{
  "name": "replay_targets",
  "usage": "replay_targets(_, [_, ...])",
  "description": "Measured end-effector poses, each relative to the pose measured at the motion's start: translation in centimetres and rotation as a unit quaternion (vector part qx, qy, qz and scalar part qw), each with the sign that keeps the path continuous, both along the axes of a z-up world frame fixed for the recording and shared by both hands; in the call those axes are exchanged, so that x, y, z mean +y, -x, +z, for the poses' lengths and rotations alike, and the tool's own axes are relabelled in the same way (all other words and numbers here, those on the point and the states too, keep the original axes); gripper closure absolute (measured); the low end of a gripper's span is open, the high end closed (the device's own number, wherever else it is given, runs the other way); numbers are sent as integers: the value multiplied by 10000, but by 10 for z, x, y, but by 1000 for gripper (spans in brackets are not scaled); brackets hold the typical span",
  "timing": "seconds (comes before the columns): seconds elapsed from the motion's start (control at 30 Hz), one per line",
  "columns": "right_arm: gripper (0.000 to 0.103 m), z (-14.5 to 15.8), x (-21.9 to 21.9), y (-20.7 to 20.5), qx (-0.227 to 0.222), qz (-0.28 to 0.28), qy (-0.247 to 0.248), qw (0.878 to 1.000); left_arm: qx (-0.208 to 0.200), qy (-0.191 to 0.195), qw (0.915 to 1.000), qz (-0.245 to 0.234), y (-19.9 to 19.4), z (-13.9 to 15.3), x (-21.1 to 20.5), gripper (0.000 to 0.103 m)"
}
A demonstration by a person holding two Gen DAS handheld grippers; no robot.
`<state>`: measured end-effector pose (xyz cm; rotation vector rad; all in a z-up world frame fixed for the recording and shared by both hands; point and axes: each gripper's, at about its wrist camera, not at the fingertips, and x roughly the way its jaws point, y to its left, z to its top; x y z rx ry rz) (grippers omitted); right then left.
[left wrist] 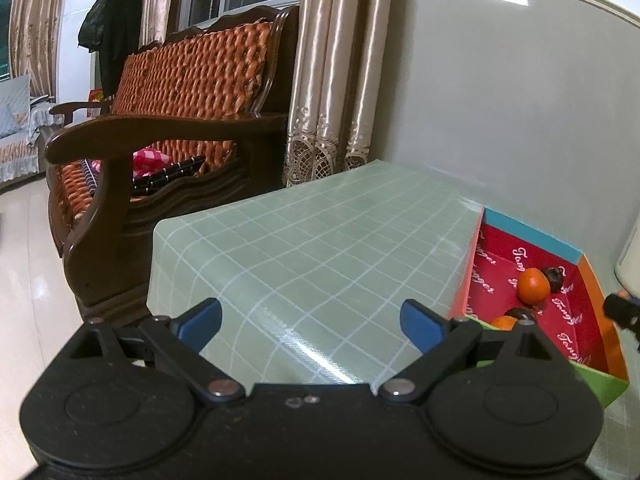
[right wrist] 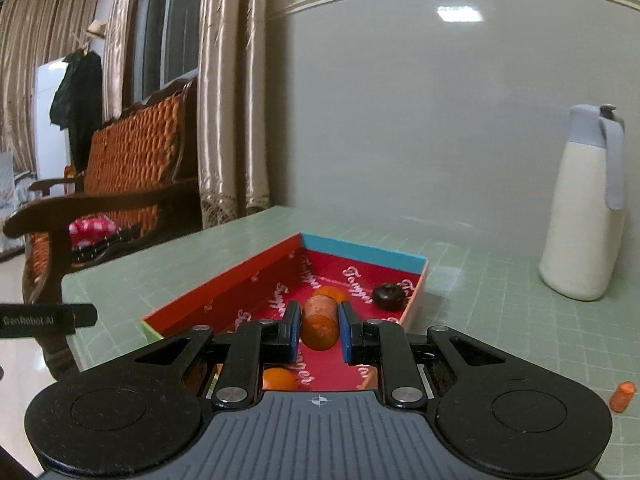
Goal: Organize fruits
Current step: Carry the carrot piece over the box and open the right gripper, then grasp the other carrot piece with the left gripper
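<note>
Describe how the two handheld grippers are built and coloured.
Both are matte black plastic. The left gripper has angled link arms with silver pivot screws, round discs on its body and blue fingers. The right gripper matches it, adding a grey ribbed plate with a small crosshair mark.

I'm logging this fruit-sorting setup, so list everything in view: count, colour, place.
Box: one, red inside, on table.
Oranges: two, in box.
Dark fruits: two, in box.
Orange piece: one, clamped above box.
Small orange piece: one, on table, right.
Jug: one, cream with grey lid, on table.
Table: one, green grid.
Sofa: one, orange, left.
Left gripper: open, empty.
Right gripper: shut on orange piece.
</note>
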<state>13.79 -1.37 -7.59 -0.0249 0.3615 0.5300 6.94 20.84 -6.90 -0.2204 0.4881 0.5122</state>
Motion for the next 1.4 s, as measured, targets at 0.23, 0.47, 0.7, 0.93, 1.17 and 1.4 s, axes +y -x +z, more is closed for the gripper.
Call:
replay_targets(0.23, [28,-7,3,-3,219,-103,100,9997,-11,33,10000,3,1,0,0,13])
replay_targets(0.47, [23,3,-15,13,-187,-280,141,9993,2,30,10000,-39,-1,1,-2,13])
replay_targets(0.7, [4,4,-53,27,-645,-926,357,9930,10,-112,9998,-180,-4,1,-14,12])
replay_targets(0.93, [0,-19,-91,31,-856,-1839,782,9761,-28,-327,9984,-458,-11,1,-37,12])
replay_targets(1.17, [0,-25,-138,27,-489,-2686,585,9602,-51,-563,9924,-1091,-28,3,-75,12])
replay_targets(1.4, [0,-28,-184,29,-267,-3450,614,9362,-123,-802,9734,-2143,-42,9,-137,12])
